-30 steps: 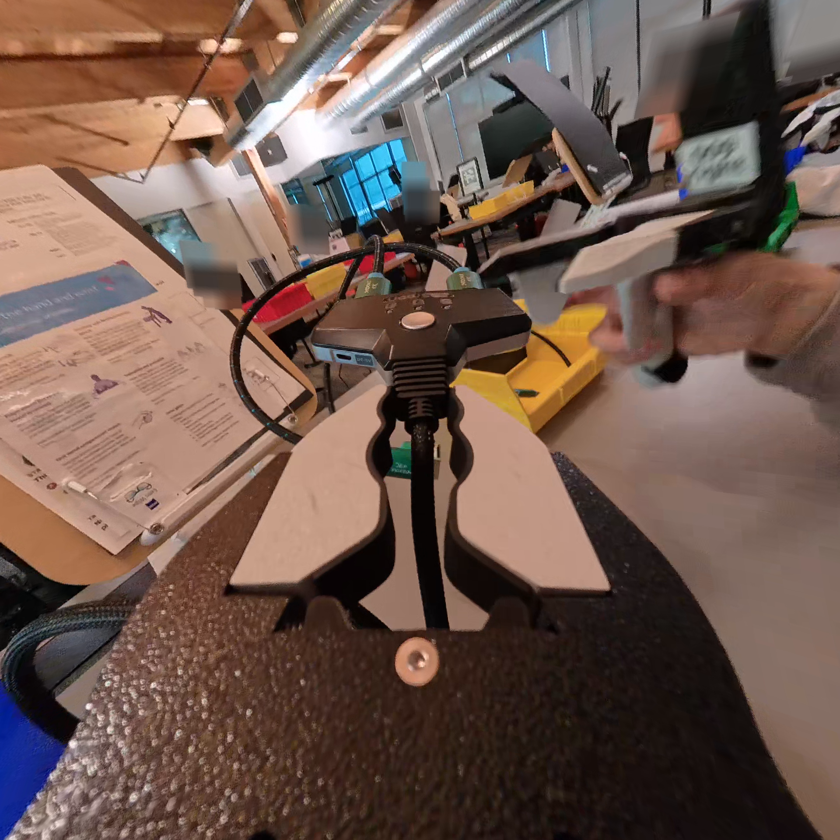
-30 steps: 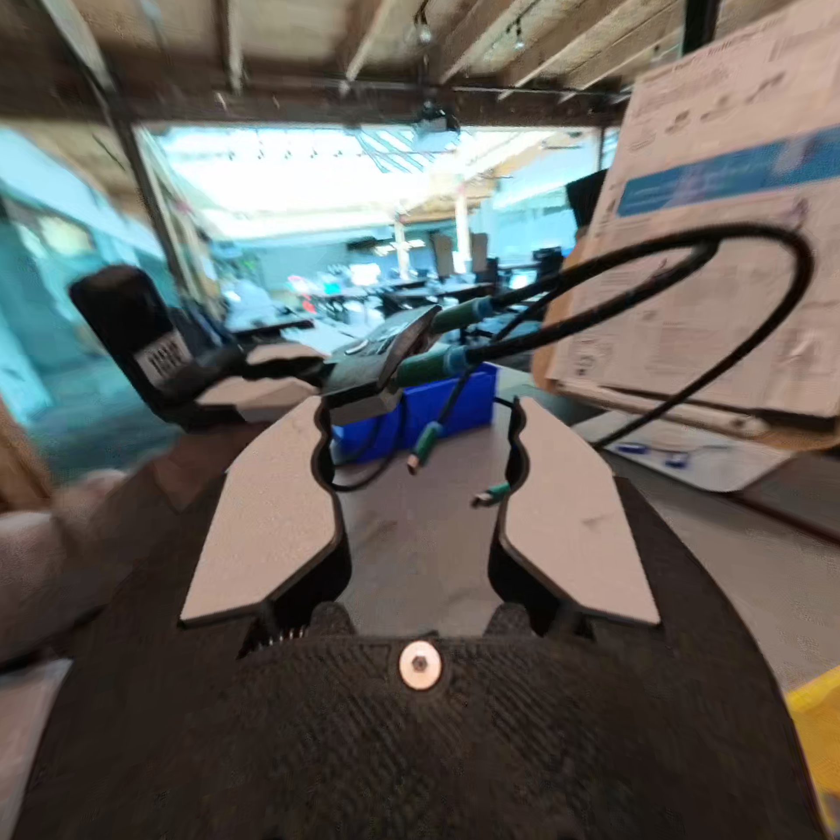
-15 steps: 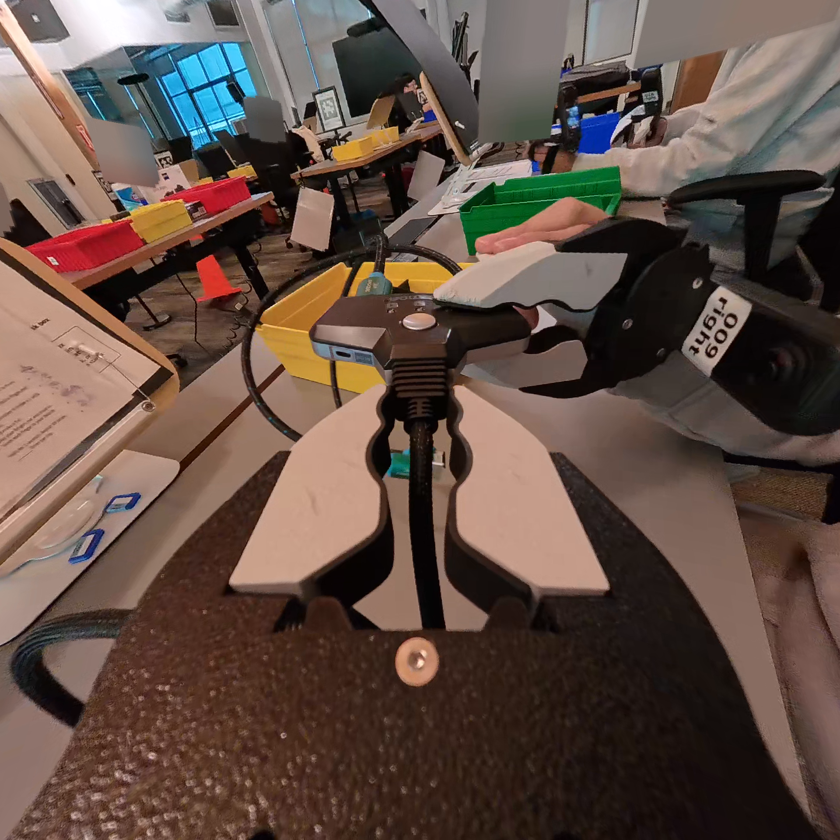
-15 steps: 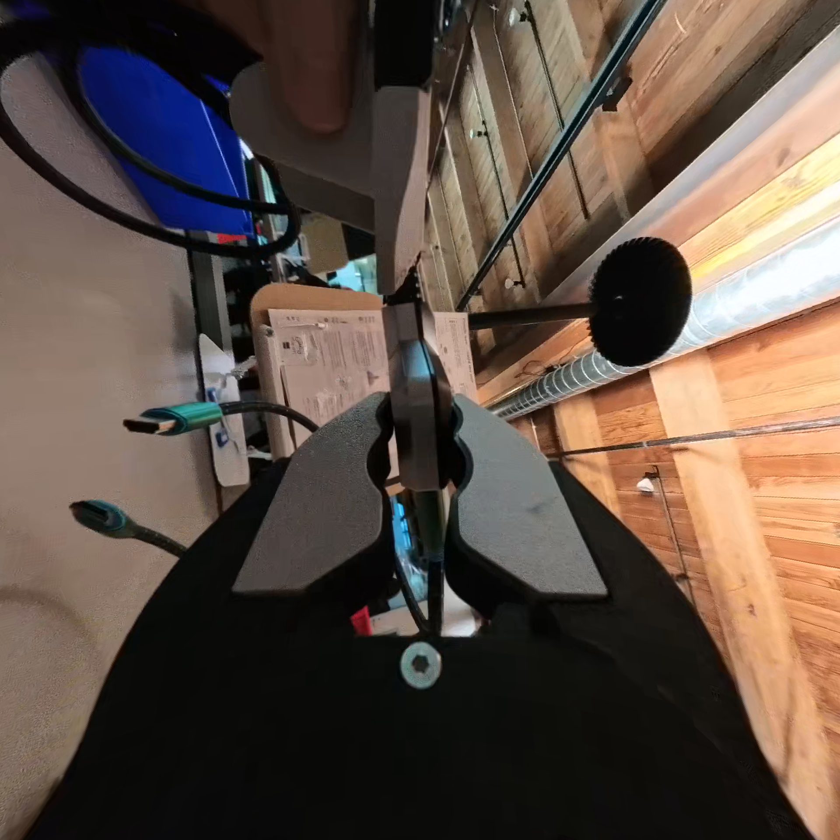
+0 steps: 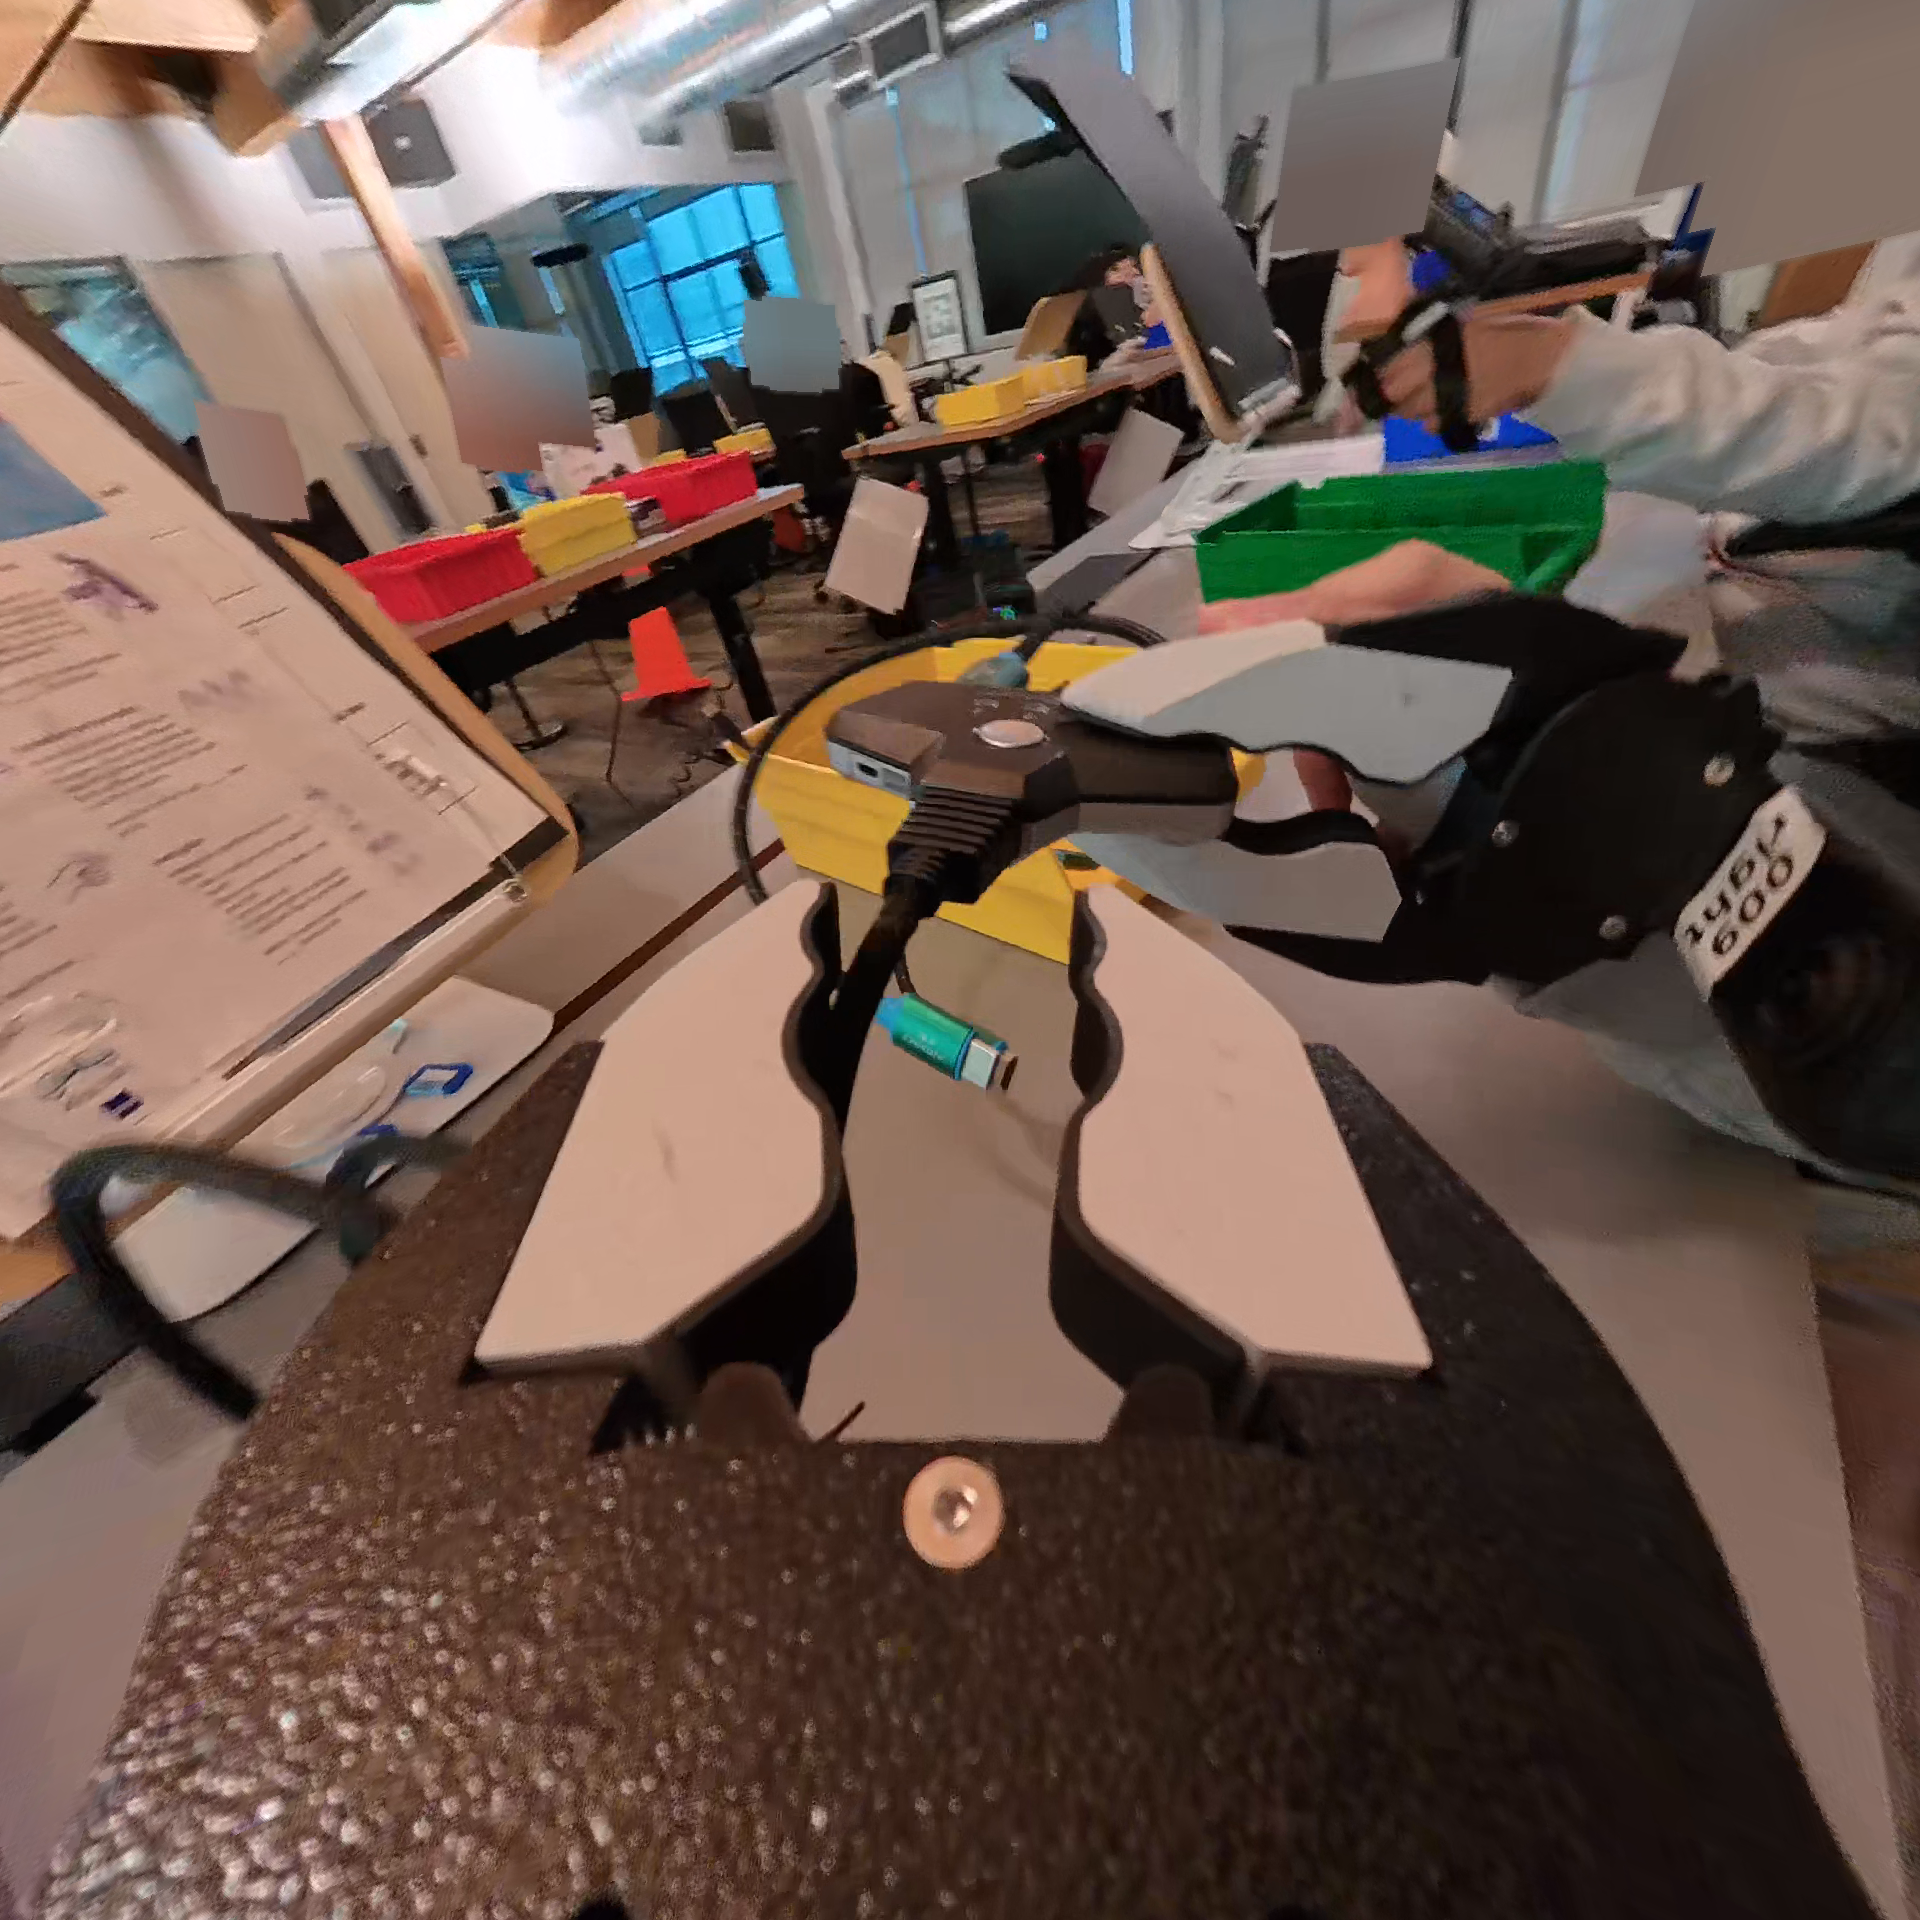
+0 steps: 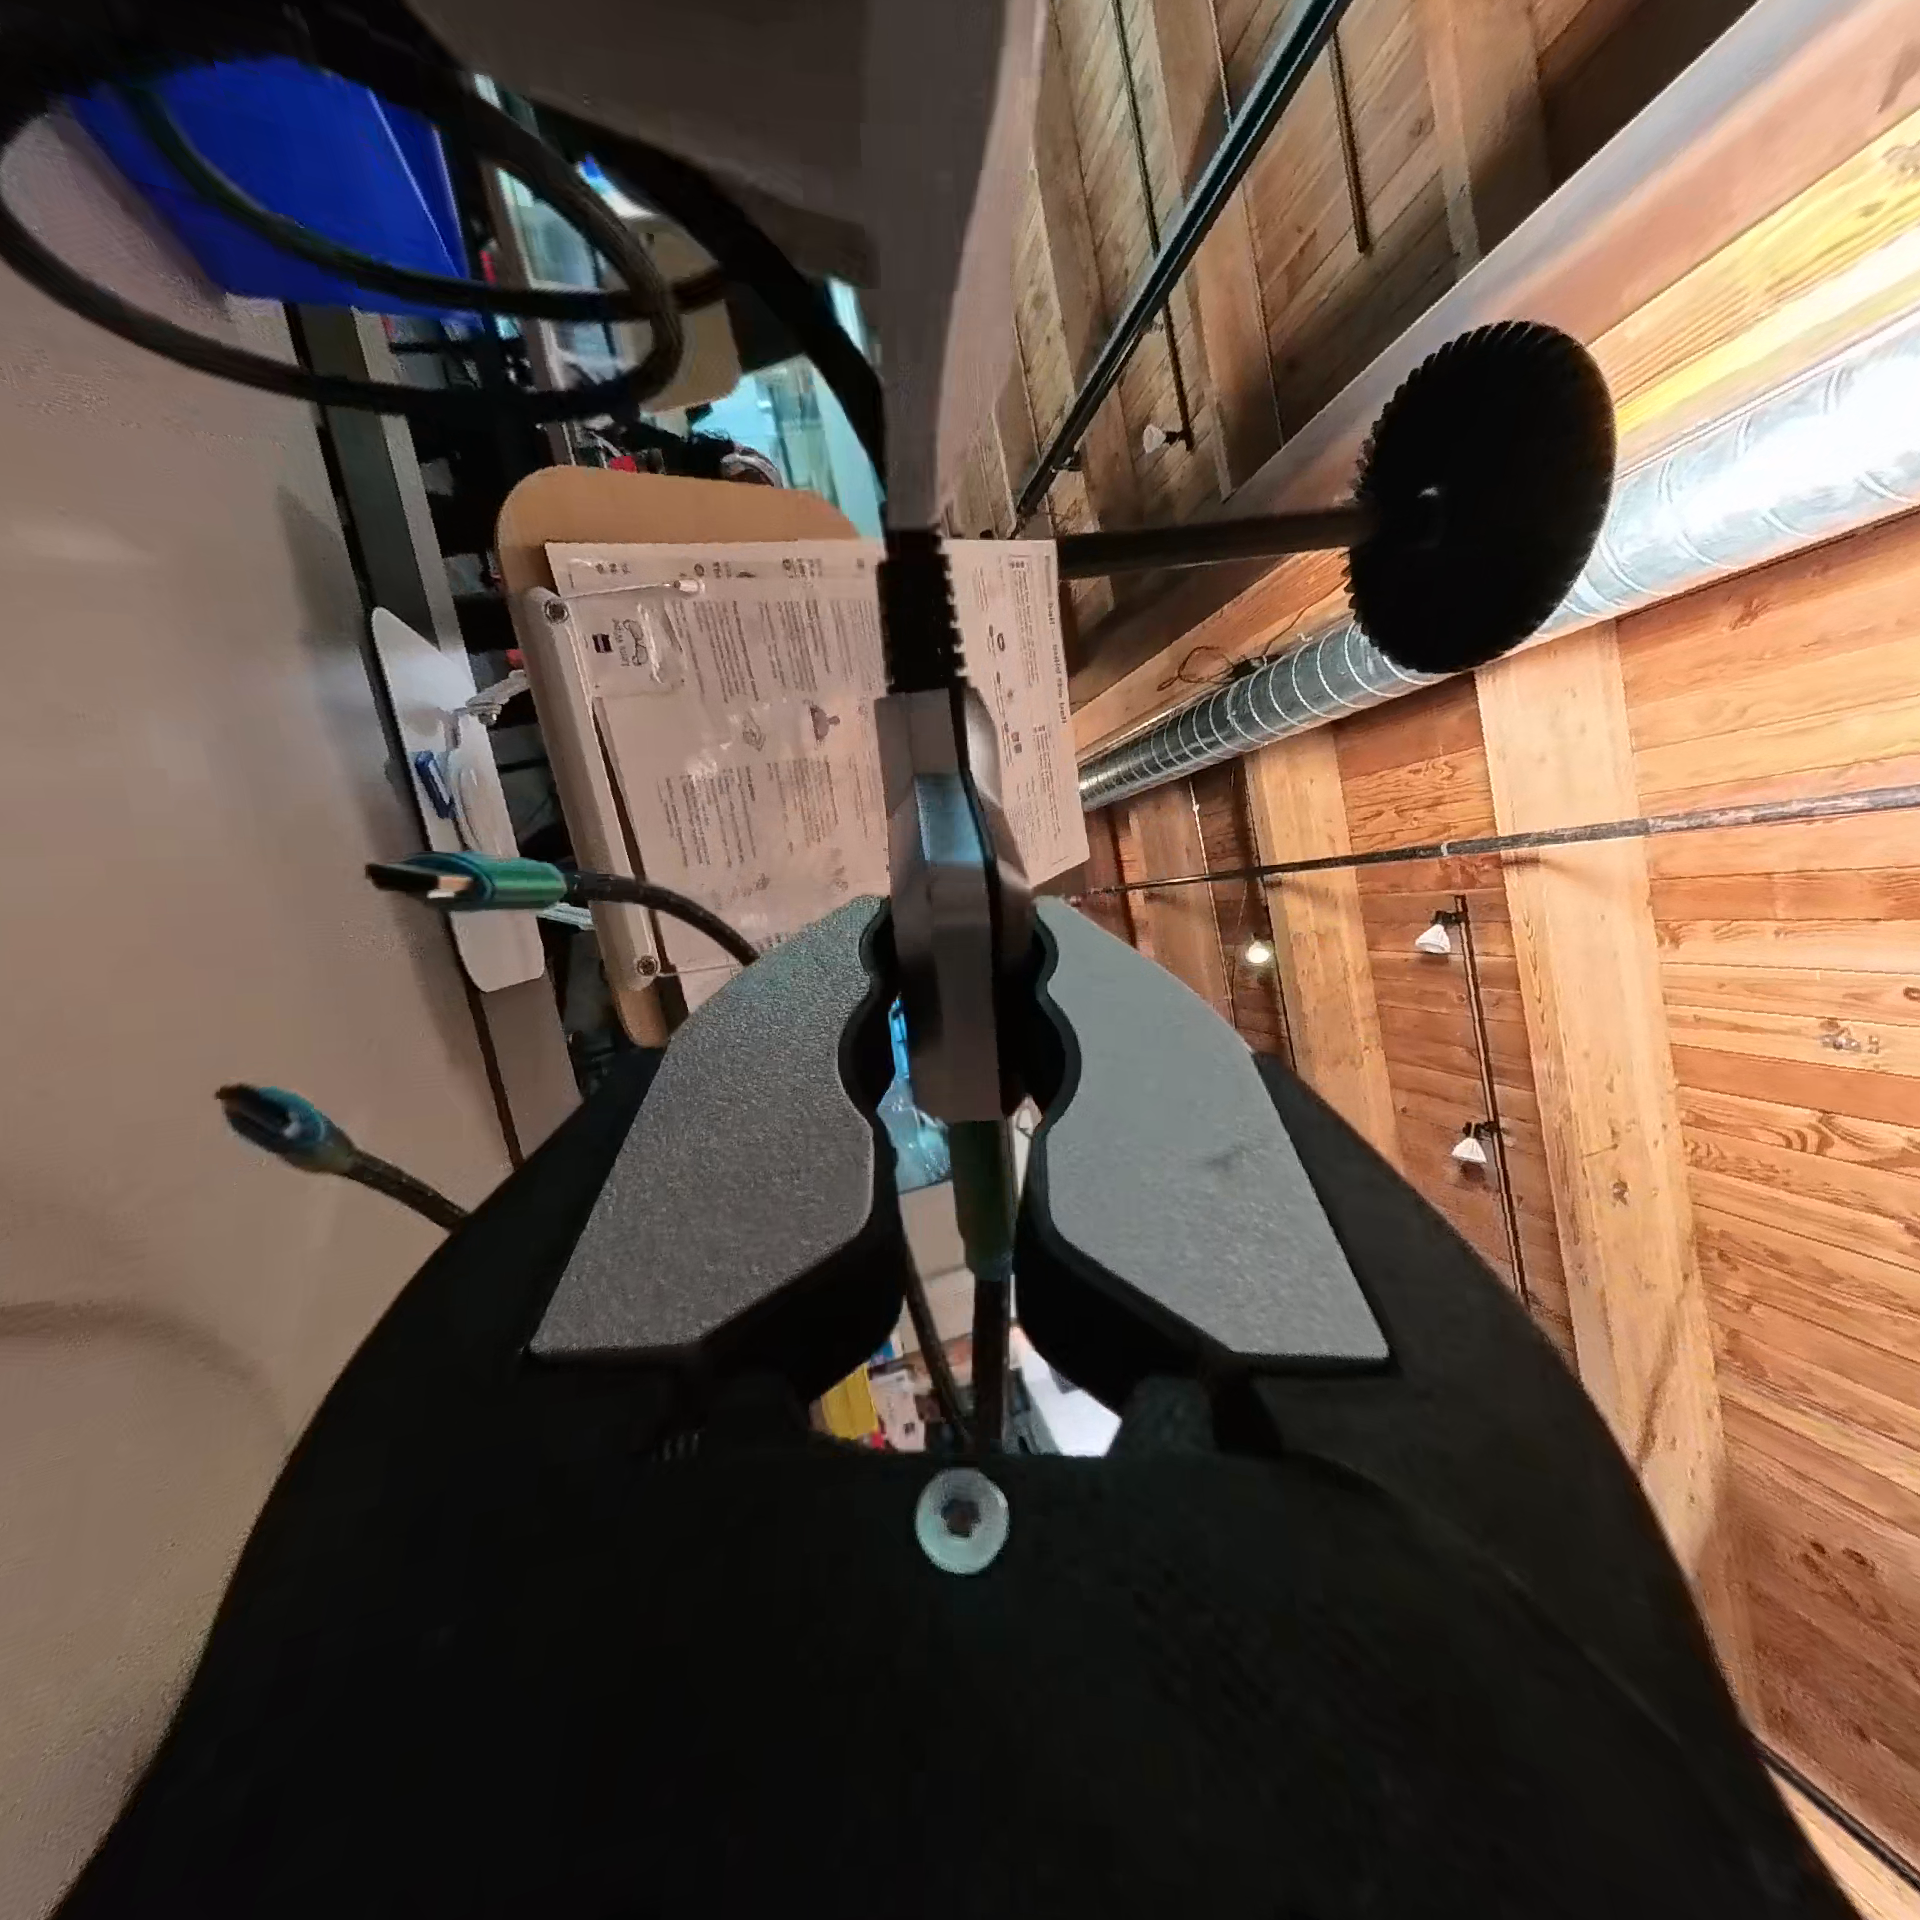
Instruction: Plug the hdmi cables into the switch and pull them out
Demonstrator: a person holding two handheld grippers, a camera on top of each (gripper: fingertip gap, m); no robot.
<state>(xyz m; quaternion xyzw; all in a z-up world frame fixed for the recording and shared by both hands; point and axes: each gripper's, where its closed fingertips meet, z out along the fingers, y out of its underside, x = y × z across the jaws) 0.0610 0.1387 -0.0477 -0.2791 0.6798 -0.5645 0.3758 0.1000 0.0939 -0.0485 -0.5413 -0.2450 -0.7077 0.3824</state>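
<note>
Beside one gripped switch (image 6: 951, 935), two loose plugs (image 6: 468, 881) dangle.

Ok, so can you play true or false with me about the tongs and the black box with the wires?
1. The right tongs are clamped on the black switch. True.
2. The left tongs are squeezing the switch's cable. False: they are open, and the cable just runs between them.
3. A teal plug is loose, not plugged into anything. True.
4. The bin right behind the switch is red. False: it is a yellow bin.
5. An orange cone stands on the floor farther back. True.
</note>
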